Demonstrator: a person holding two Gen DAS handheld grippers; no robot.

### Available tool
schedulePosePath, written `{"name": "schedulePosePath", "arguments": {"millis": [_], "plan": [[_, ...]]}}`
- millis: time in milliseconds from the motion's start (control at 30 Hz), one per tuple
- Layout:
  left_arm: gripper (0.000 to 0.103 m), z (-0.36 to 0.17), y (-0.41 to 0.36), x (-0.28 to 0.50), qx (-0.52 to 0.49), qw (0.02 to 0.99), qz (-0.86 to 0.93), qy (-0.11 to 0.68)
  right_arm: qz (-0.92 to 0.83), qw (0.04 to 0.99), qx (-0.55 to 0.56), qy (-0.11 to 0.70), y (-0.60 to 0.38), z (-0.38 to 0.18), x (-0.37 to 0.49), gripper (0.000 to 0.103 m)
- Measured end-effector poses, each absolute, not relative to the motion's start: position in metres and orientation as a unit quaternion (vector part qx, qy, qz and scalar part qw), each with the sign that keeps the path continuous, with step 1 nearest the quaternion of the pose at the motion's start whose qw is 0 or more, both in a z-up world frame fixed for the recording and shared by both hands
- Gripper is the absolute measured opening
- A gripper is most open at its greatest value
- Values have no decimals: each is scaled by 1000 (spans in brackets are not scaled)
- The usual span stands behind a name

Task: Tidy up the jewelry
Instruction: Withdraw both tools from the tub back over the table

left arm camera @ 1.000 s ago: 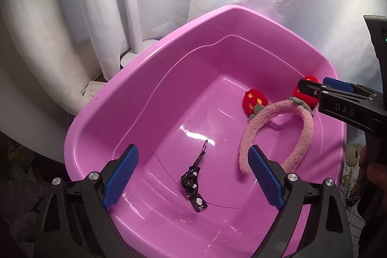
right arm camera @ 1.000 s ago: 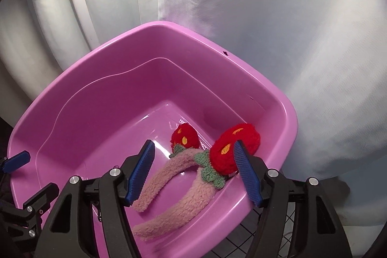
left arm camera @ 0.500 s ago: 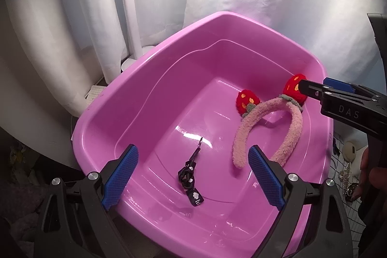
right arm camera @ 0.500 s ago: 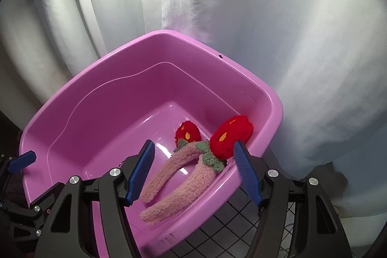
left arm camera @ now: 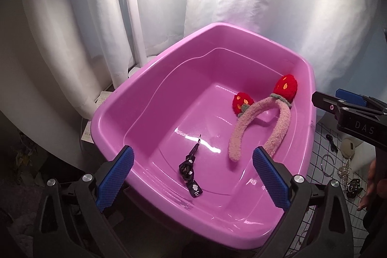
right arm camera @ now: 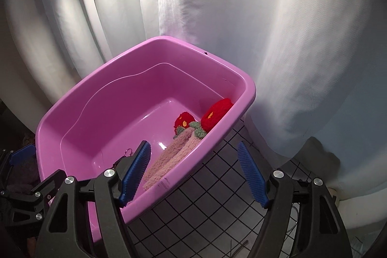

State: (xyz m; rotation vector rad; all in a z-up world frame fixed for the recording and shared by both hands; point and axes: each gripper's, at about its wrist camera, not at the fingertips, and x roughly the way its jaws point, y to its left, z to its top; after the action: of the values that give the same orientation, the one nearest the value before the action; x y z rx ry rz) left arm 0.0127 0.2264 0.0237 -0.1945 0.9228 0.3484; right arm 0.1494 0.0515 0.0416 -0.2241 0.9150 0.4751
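A fluffy pink headband [left arm camera: 261,127] with two red strawberries lies in the right side of the pink tub [left arm camera: 154,79], leaning on its wall. A black strap with a clasp [left arm camera: 189,167] lies on the tub floor. My left gripper [left arm camera: 193,177] hovers over the near rim, its jaws opening, nothing between them. My right gripper [right arm camera: 193,172] straddles the tub's right rim from above, its jaws opening and empty; the headband [right arm camera: 169,156] lies below its left finger. The right gripper [left arm camera: 343,110] also shows side-on at the tub's right.
White curtains hang behind the tub. A black wire grid [right arm camera: 205,204] lies under and to the right of it. On it, at the right, are a pearl string [left arm camera: 346,166], a thin ring [left arm camera: 327,161] and a dark watch [left arm camera: 354,185]. A person's hand [left arm camera: 372,185] shows there.
Both grippers have drawn back and up from the tub, which looks smaller. The headband, earlier between the right jaws, now lies free in the tub. Both pairs of jaws have widened.
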Motion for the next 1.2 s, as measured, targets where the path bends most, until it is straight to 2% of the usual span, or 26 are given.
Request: {"name": "schedulePosePath", "arguments": {"millis": [400,767,1200], "plan": [[97,36,174,2,-82,890,130,429,185,878,-46,438,-37,35,94,72],[97,31,93,-11,-51,903,50,425,74,886,21,458,-185,3,23,72],[97,-37,4,-10,-28,874,-1,485,-18,868,77,490,-309,-60,-49,72]]}}
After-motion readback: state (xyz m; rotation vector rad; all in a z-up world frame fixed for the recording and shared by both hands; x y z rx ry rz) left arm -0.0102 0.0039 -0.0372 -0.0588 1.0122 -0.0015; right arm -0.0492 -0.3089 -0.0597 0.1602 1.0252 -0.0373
